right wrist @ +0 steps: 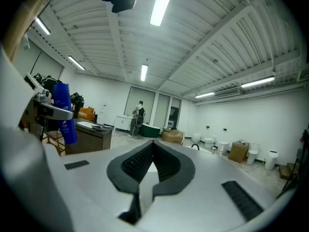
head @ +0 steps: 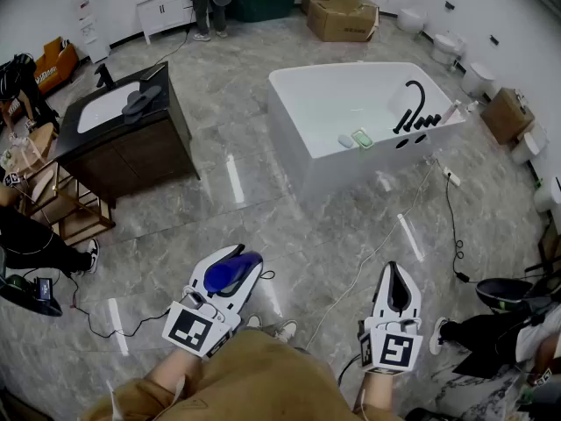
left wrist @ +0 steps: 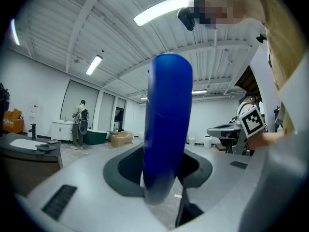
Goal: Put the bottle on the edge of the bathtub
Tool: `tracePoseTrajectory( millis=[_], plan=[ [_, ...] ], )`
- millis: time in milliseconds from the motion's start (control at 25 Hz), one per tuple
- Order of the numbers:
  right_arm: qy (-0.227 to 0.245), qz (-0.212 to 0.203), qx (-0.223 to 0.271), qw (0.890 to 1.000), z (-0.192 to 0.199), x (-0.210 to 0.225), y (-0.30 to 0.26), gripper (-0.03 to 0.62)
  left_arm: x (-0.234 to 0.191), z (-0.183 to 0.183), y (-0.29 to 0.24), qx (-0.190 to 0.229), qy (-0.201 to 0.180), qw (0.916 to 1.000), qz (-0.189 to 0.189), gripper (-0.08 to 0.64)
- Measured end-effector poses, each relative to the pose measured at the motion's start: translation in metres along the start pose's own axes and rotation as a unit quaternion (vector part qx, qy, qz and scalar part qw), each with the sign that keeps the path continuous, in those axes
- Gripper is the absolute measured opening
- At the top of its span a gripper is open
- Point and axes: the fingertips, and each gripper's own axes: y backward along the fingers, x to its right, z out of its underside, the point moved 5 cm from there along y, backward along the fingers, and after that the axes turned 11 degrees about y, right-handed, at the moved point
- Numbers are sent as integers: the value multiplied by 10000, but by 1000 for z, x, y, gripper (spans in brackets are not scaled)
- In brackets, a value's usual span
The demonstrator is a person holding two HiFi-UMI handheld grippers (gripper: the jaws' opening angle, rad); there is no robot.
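Gripping the blue bottle (head: 230, 273) upright in the left gripper (head: 248, 261), right gripper (head: 393, 267) pinched together, empty; bathtub (head: 351, 66) well ahead across the floor (head: 263, 200), slightly rightward, near rim facing both.

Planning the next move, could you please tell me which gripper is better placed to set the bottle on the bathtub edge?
Left: the left gripper clamps the blue bottle; the right gripper is shut and empty.

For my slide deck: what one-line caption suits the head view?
The left gripper holds a blue bottle; right gripper shut, empty; white bathtub ahead.
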Motion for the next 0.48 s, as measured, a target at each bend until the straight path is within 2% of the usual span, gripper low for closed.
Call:
tracePoseTrajectory(
  millis=[160, 480],
  plan=[
    [-7, -56, -3, 10000, -3, -3, -1, 3, -4, -5, -1, 53, -159, 9999, -7, 153],
    [-254, -258, -131, 9993, -5, -17, -8, 5, -21, -2, -3, 76, -74, 9999, 87, 153]
  ],
)
